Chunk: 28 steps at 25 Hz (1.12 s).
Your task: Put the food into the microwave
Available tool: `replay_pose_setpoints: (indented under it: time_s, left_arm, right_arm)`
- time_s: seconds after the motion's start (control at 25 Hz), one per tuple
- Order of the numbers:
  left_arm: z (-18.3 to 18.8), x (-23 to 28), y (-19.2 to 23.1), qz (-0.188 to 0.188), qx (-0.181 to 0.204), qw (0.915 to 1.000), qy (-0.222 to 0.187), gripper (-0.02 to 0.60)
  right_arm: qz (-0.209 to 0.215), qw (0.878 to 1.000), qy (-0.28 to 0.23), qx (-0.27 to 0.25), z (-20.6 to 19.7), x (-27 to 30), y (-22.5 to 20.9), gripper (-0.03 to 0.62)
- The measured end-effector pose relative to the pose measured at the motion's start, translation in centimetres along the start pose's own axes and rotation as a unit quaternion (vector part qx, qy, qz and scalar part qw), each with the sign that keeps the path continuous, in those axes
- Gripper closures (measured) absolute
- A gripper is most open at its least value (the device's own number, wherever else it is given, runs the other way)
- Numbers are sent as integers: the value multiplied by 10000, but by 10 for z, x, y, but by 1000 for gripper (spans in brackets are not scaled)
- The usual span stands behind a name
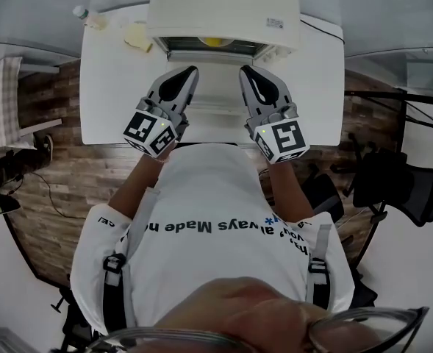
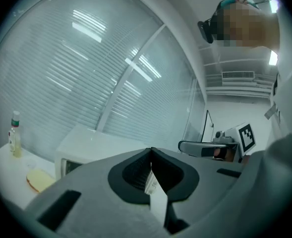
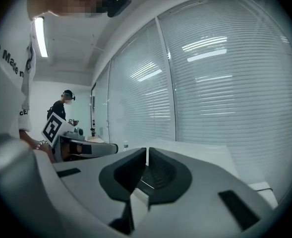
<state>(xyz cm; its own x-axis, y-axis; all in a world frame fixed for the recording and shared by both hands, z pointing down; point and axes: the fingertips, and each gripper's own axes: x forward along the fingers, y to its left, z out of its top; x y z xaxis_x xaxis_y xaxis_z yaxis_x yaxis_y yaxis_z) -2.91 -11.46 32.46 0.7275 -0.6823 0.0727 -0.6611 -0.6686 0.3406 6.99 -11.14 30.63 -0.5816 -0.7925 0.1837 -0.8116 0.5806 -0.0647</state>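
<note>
The white table is the biggest thing, and it lies under and ahead of both claws. The white microwave stands at its far edge, right ahead of the two claws. Its front faces them and shows a dark opening. Something small and yellow sits in that opening, past the claw tips, but it is too small to tell what it is.

The person wears a white shirt with dark letters, just behind the claws.

The left claw and the right claw are held side by side above the table, apart from each other, with their tips pointing at the microwave. The left claw's two jaws are pressed together with nothing between them. The right claw's jaws are pressed together too, and they hold nothing. From the left claw, the microwave shows ahead and a bit to the left, and the right claw shows off to the right.

The food is a flat, pale yellow piece. It lies on the table to the left of the left claw and farther away, just beside the microwave's left side. No claw touches it. In the left gripper view the food shows low on the left.

A small clear bottle stands upright at the table's far left corner, past the food and well away from both claws.
</note>
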Motion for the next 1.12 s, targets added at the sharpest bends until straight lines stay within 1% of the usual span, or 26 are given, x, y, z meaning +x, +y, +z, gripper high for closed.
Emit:
replay_pose_setpoints:
  time_s: [0.08, 0.16, 0.36, 0.6, 0.72, 1.12]
  left_arm:
    - [12, -4, -8, -25, 87, 9999, -107, 569]
    - [21, -9, -15, -54, 51, 9998, -189, 569]
    - [33, -19, -27, -58, 156, 9995, -275, 569]
    - [50, -29, -41, -44, 534, 9980, -348, 569]
    - [54, -32, -45, -60, 627, 9973, -381, 569]
    - [55, -29, -52, -119, 673, 9967, -435, 569]
  right_arm:
    - [14, 10000, -67, -40, 10, -7, 6, 572]
    - [36, 9999, -120, -47, 18, -14, 12, 572]
    - [103, 9996, -227, -153, 34, -27, 25, 572]
    - [192, 9993, -262, -169, 48, -37, 40, 574]
    - [202, 9992, -274, -218, 51, -40, 43, 579]
    - [159, 9990, -325, -280, 55, -43, 42, 580]
